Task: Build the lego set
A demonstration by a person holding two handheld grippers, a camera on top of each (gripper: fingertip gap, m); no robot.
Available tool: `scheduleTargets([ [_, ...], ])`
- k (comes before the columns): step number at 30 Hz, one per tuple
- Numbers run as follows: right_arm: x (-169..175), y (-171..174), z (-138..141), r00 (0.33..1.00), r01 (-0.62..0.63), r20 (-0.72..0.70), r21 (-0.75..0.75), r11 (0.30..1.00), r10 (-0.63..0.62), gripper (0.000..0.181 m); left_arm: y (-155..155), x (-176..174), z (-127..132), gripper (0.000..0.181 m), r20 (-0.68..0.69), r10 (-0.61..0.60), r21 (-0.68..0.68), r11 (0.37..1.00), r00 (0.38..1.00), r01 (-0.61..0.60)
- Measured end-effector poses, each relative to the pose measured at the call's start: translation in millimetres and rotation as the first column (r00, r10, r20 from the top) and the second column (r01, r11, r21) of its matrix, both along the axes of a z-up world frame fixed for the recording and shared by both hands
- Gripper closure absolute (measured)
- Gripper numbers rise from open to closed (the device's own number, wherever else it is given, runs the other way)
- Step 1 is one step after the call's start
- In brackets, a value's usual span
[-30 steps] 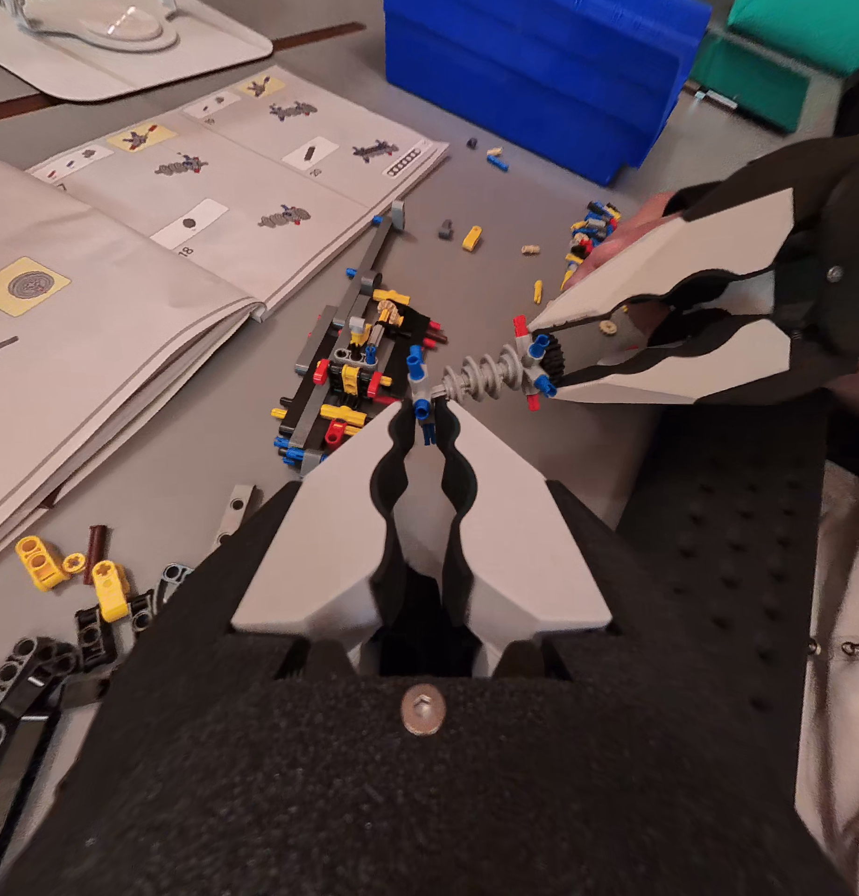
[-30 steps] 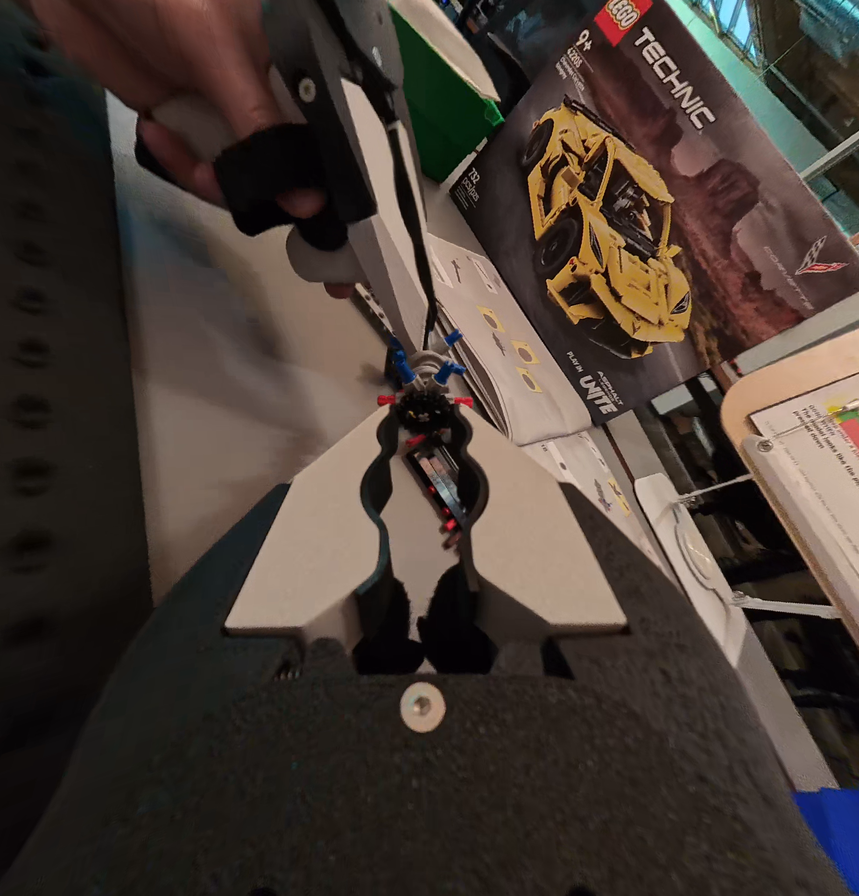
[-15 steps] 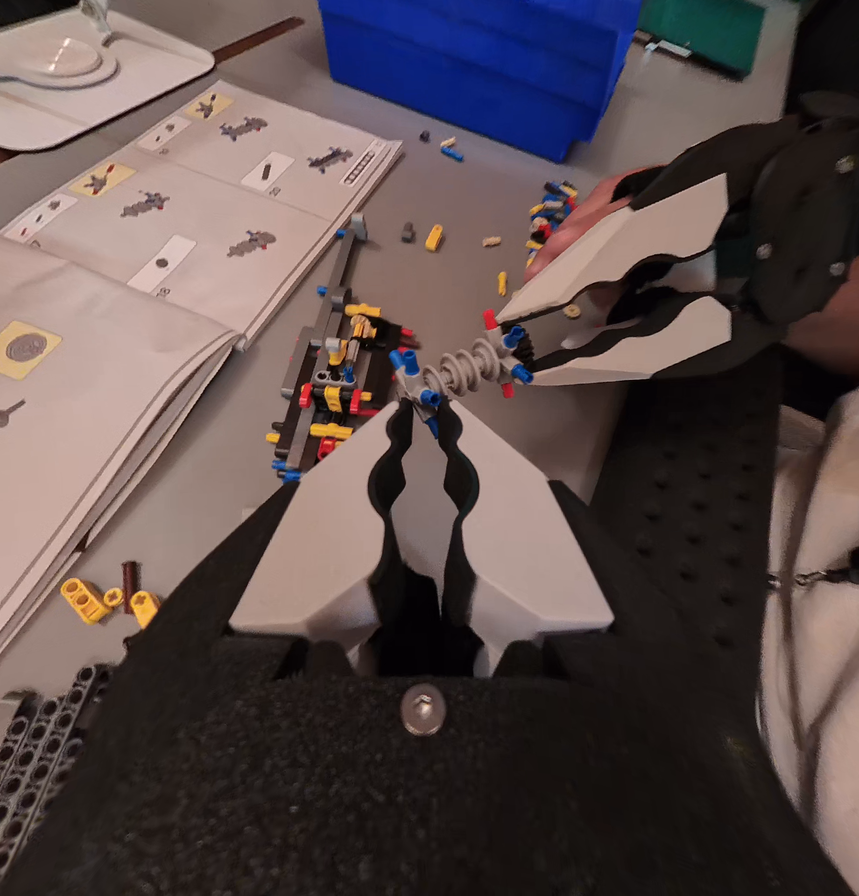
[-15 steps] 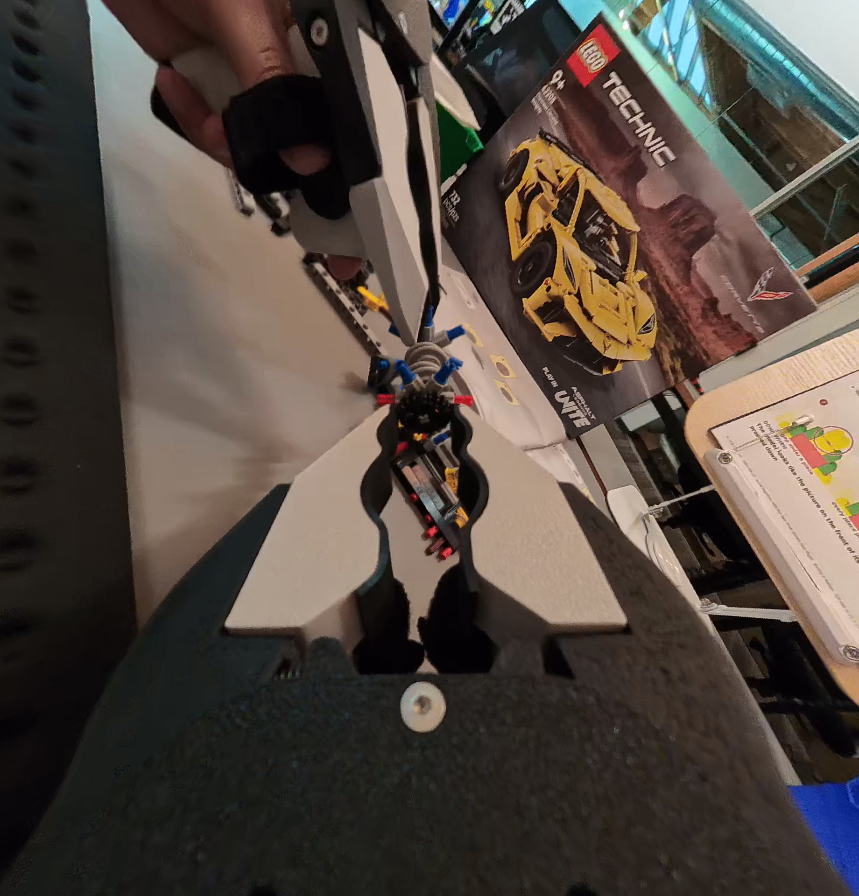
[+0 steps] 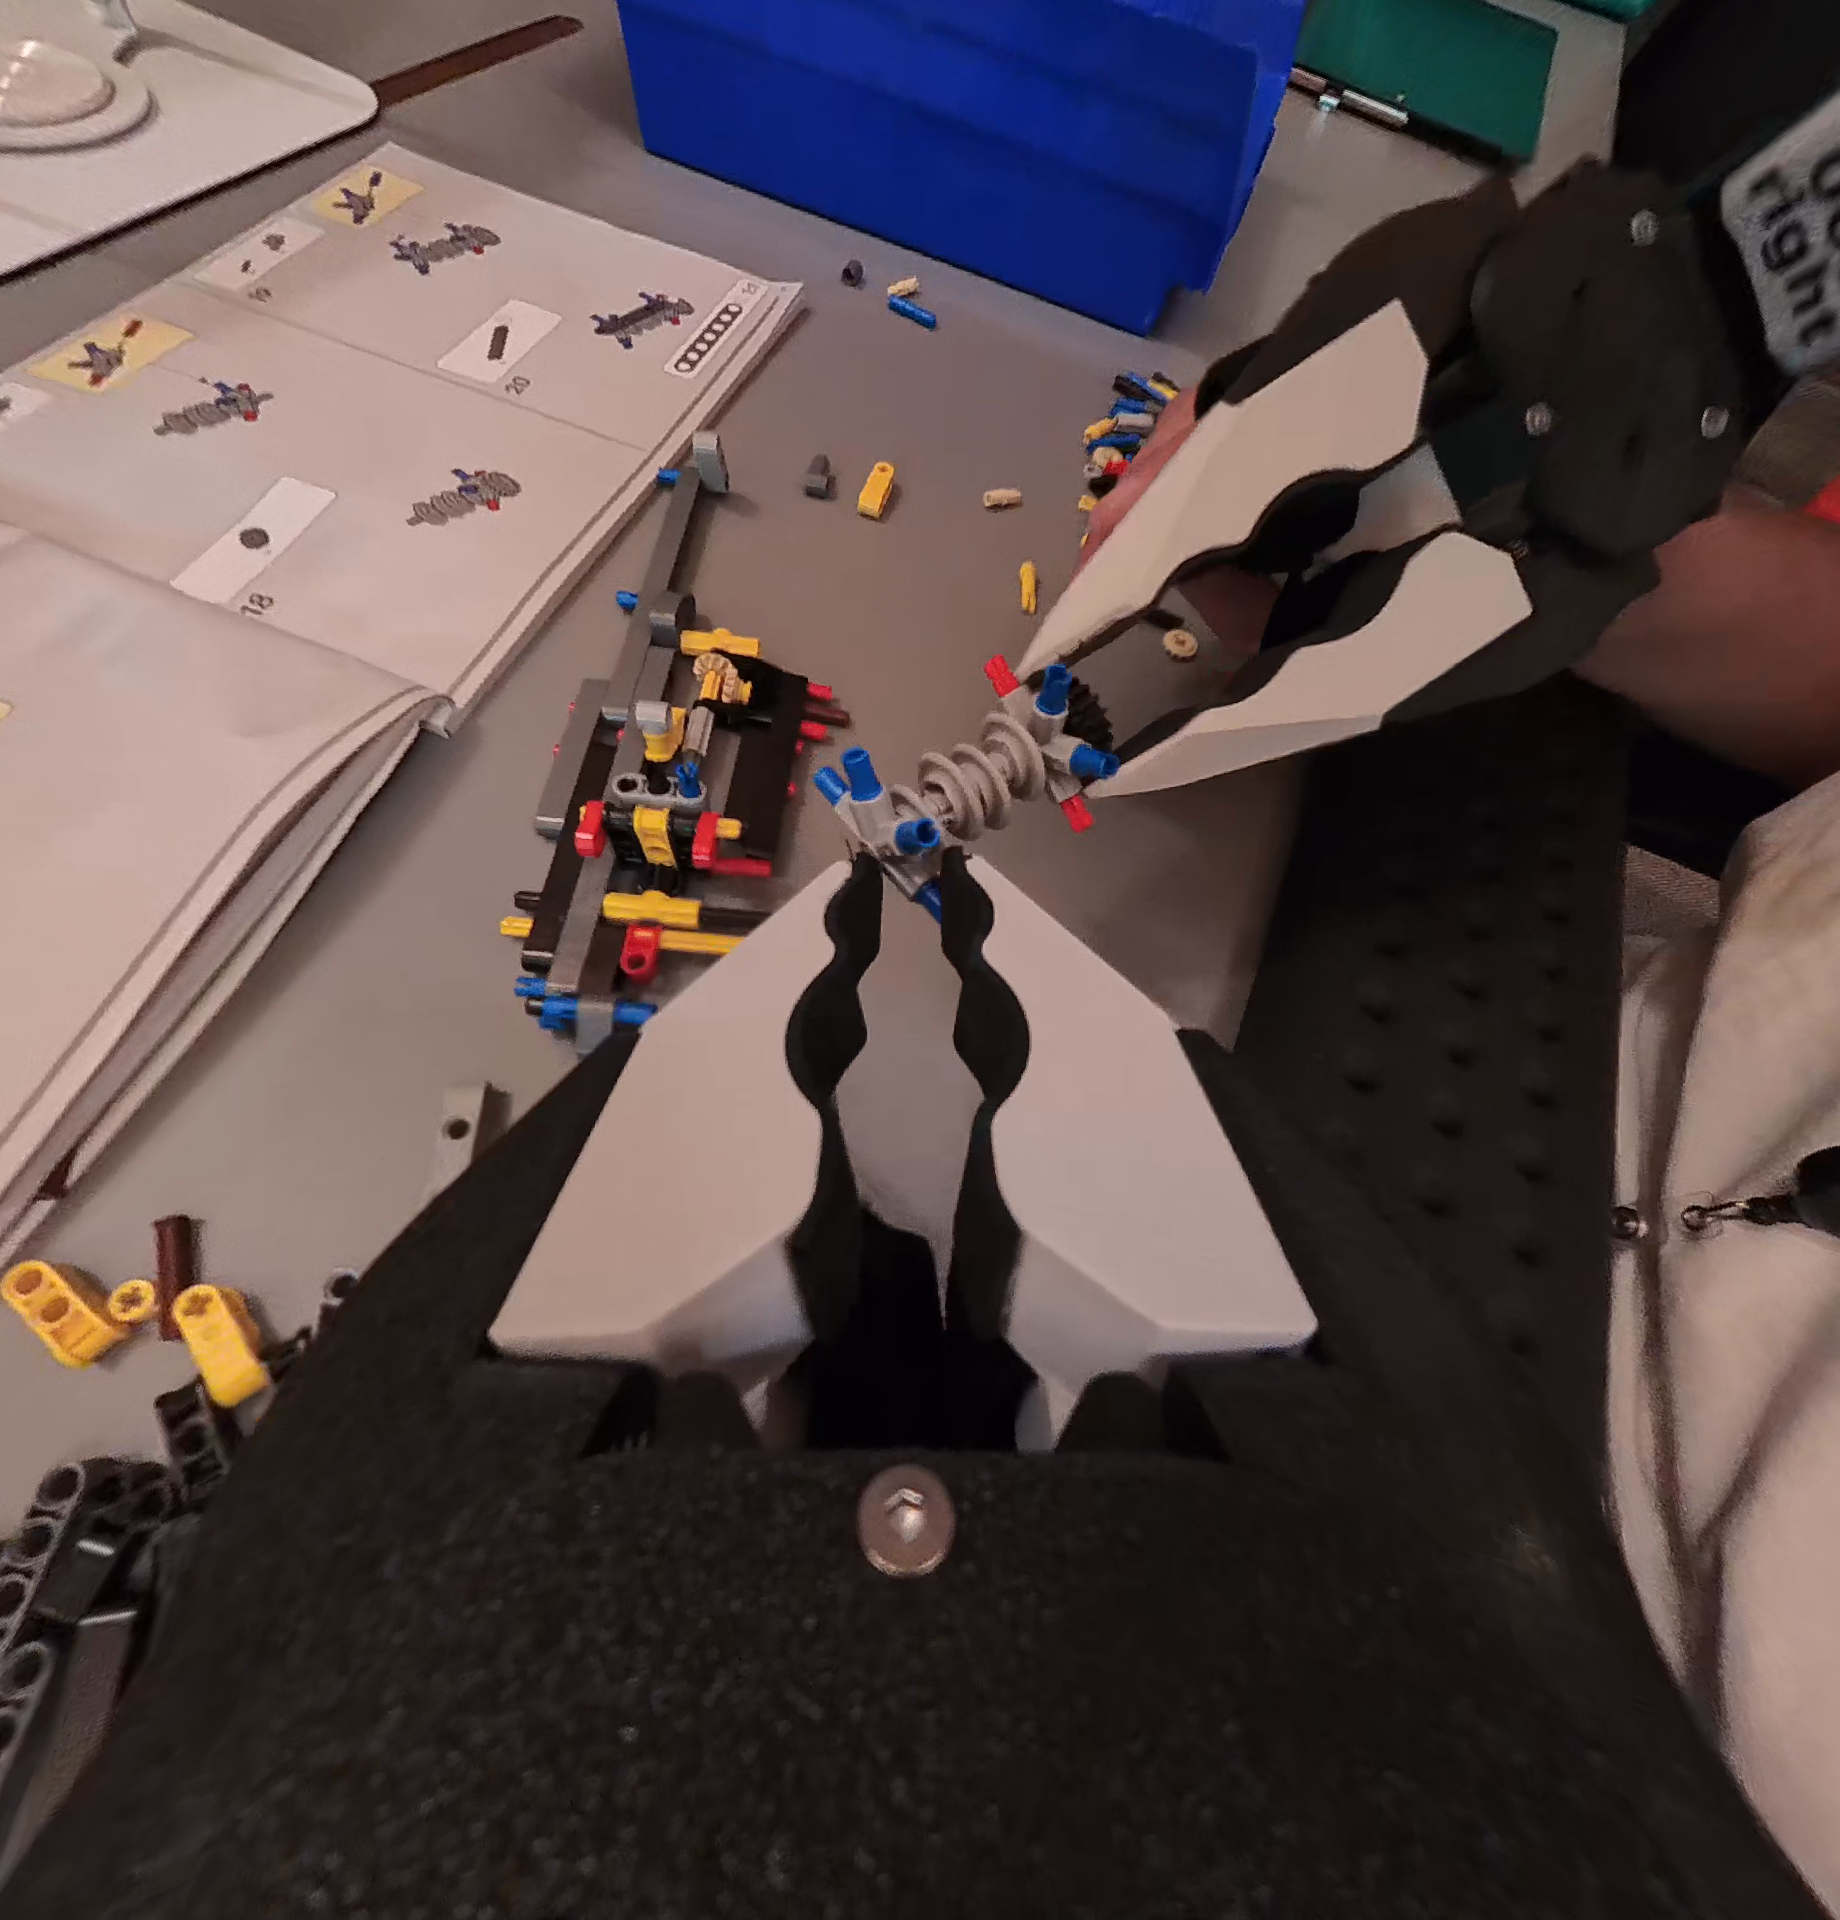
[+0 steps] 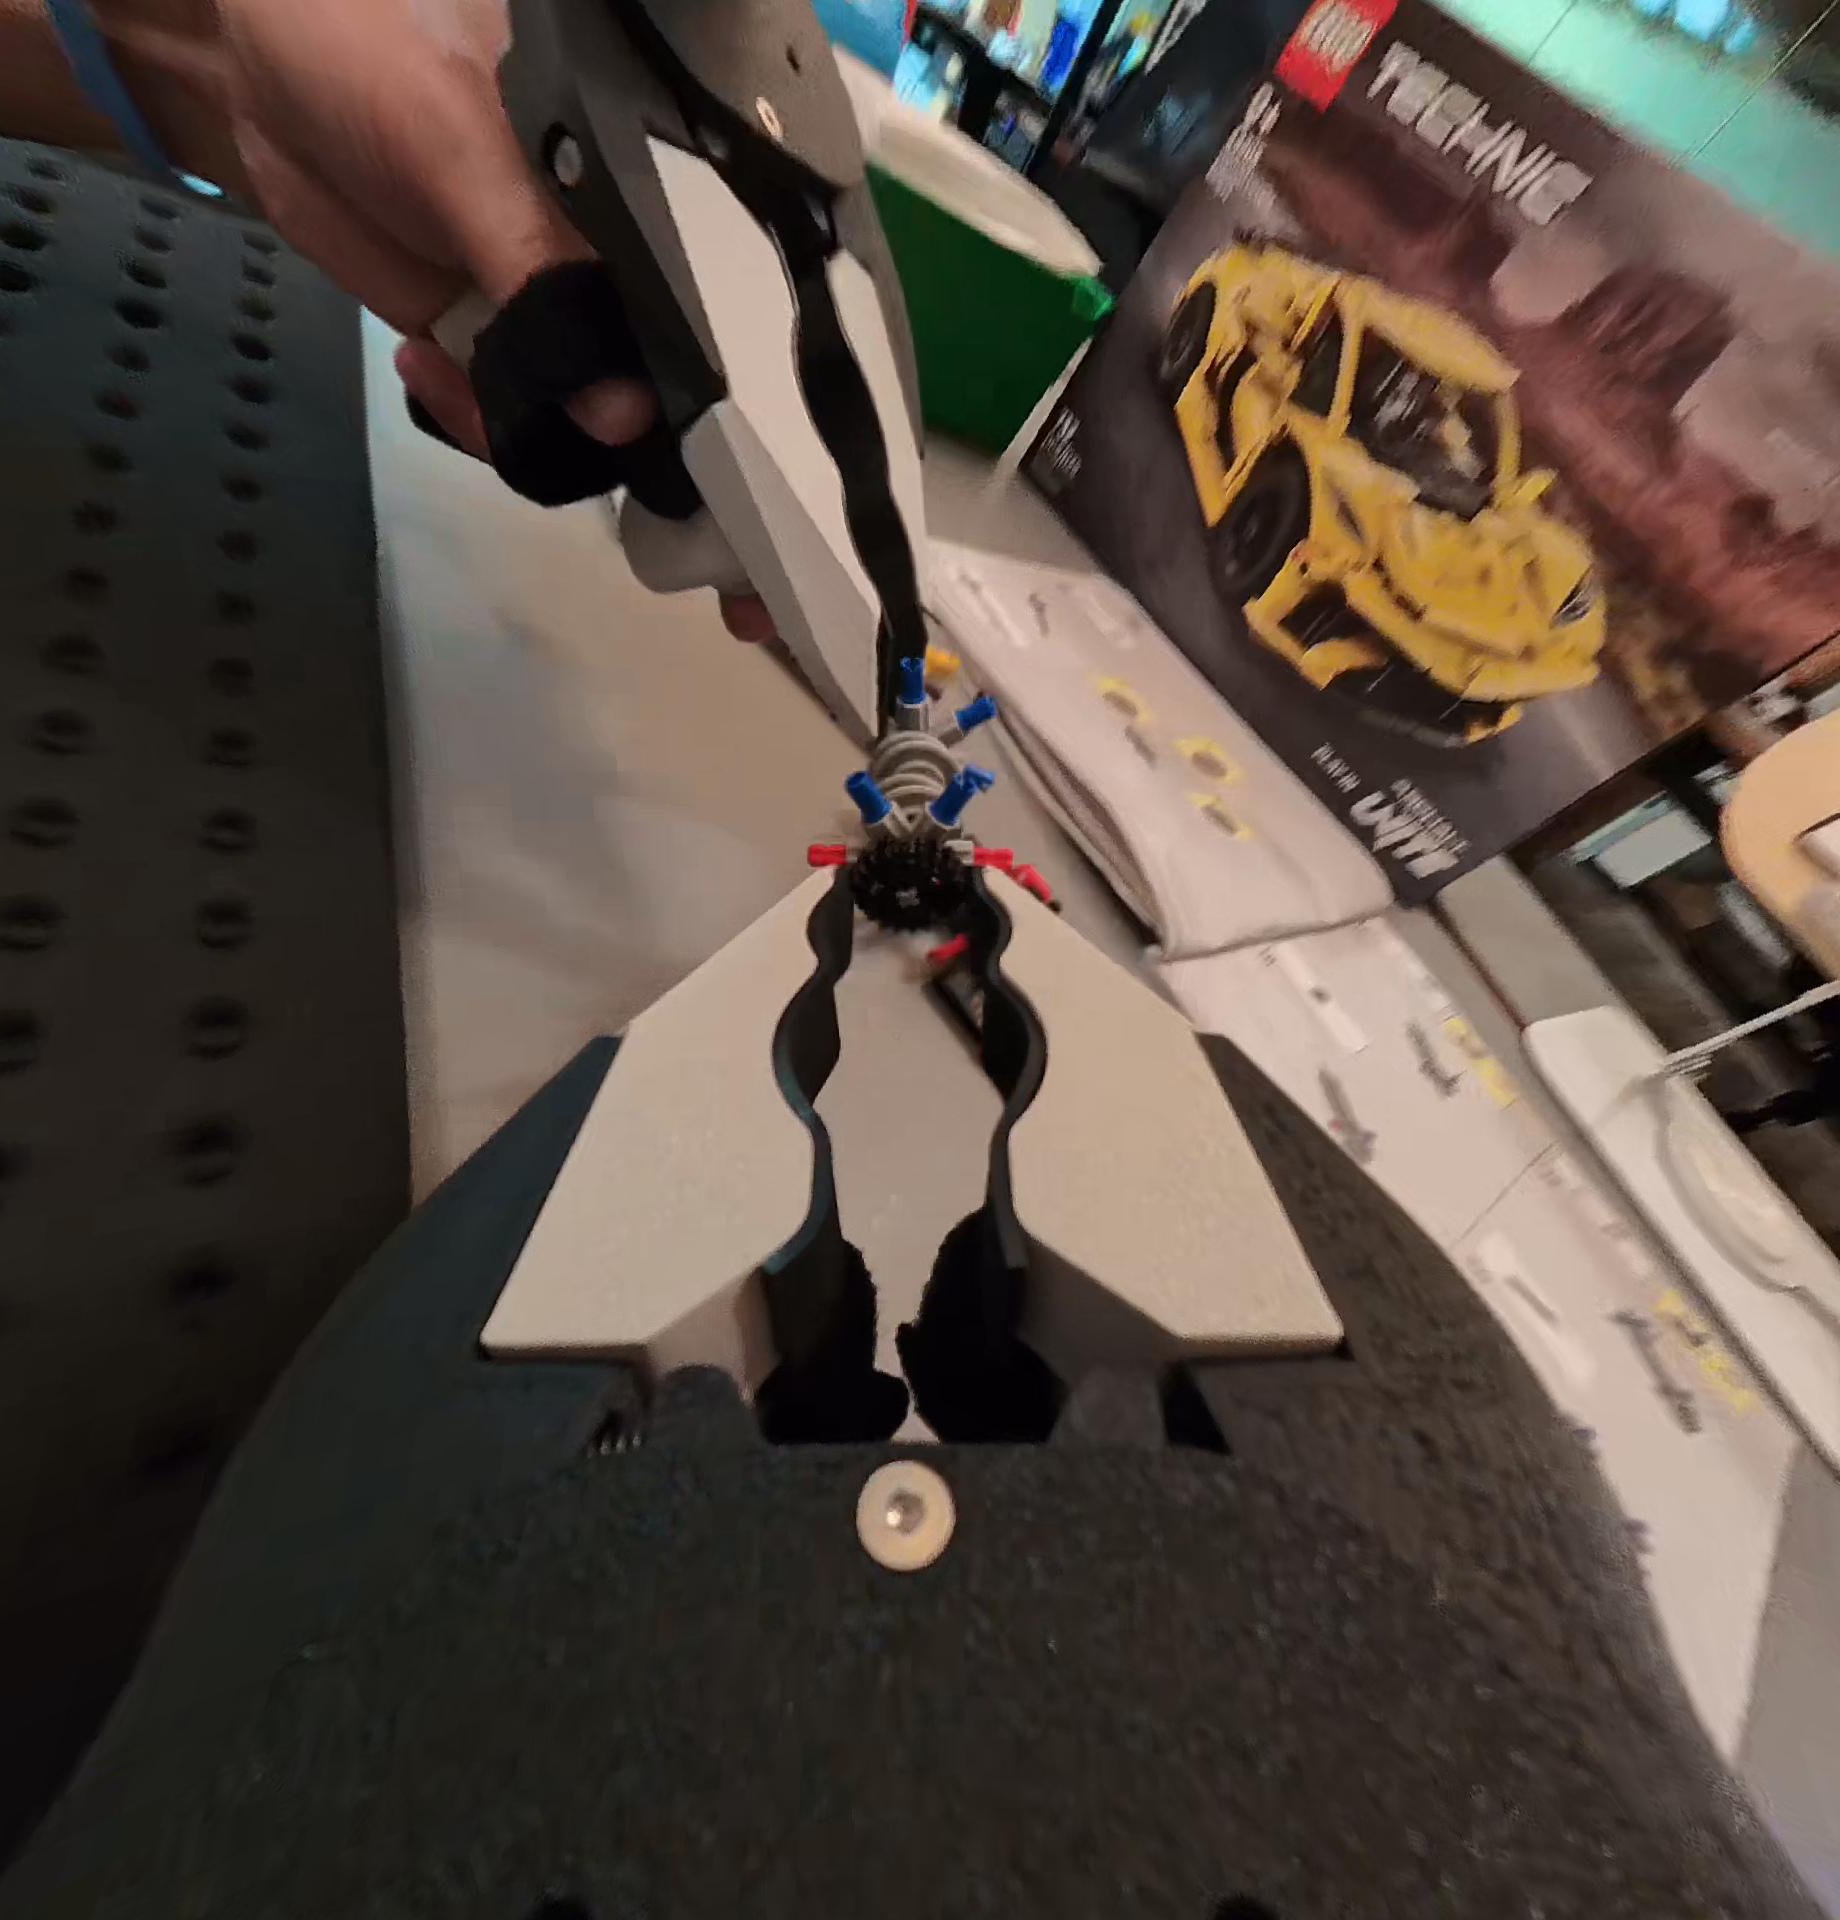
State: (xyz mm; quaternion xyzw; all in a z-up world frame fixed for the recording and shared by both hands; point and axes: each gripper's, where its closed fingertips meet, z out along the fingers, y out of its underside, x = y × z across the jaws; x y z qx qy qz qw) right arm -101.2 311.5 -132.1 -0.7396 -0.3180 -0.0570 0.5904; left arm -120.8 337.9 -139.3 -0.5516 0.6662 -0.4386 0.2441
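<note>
1. The left gripper (image 5: pixel 903 871) and right gripper (image 5: pixel 1063 727) are each pinching one end of the worm-gear axle assembly (image 5: pixel 963 777), holding it in the air just right of the chassis sub-assembly (image 5: pixel 658 821).
2. Judging by the grips, both jaws should be keeping the axle straight while seating parts; twisting risks popping the blue pins.
3. Left of the chassis, the instruction booklet (image 5: pixel 303 457) is lying open; loose pins (image 5: pixel 1124 426) are crowding the tabletop beyond it, near the blue bin (image 5: pixel 957 135).
</note>
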Motion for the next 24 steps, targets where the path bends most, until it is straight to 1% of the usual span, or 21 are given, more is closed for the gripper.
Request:
scheduleTargets([
  [3, 1, -3, -23, 0.998, -0.024, -0.066, -0.17, 0.985, 0.013, 0.161, -5, -5, -20, 0.171, -0.054, 0.011, 0.037, 0.999, 0.998, -0.009],
  [5, -3, -5, -34, 0.997, -0.047, -0.073, -0.245, 0.968, 0.03, 0.161, -8, -10, -34, 0.171, -0.112, 0.012, 0.083, 0.997, 0.994, -0.002],
  [7, -4, -6, -49, 0.998, -0.051, -0.048, -0.329, 0.943, 0.037, 0.161, -10, -13, -46, 0.171, -0.165, 0.007, 0.12, 0.993, 0.986, 0.013],
  [9, -3, -6, -57, 0.999, -0.046, -0.006, -0.362, 0.931, 0.047, 0.161, -11, -14, -50, 0.17, -0.184, -0.001, 0.148, 0.989, 0.983, 0.029],
  [12, 1, -9, -69, 0.998, -0.045, 0.01, -0.422, 0.906, 0.055, 0.161, -17, -14, -51, 0.17, -0.187, -0.03, 0.135, 0.989, 0.982, 0.056],
  [20, 5, -13, -70, 0.998, -0.058, -0.051, -0.451, 0.891, 0.039, 0.16, -16, -12, -65, 0.168, -0.234, -0.047, 0.147, 0.986, 0.971, 0.083],
  [24, 3, -16, -72, 0.995, -0.082, -0.09, -0.471, 0.878, 0.044, 0.156, -17, -12, -68, 0.168, -0.245, -0.059, 0.152, 0.983, 0.968, 0.099],
])
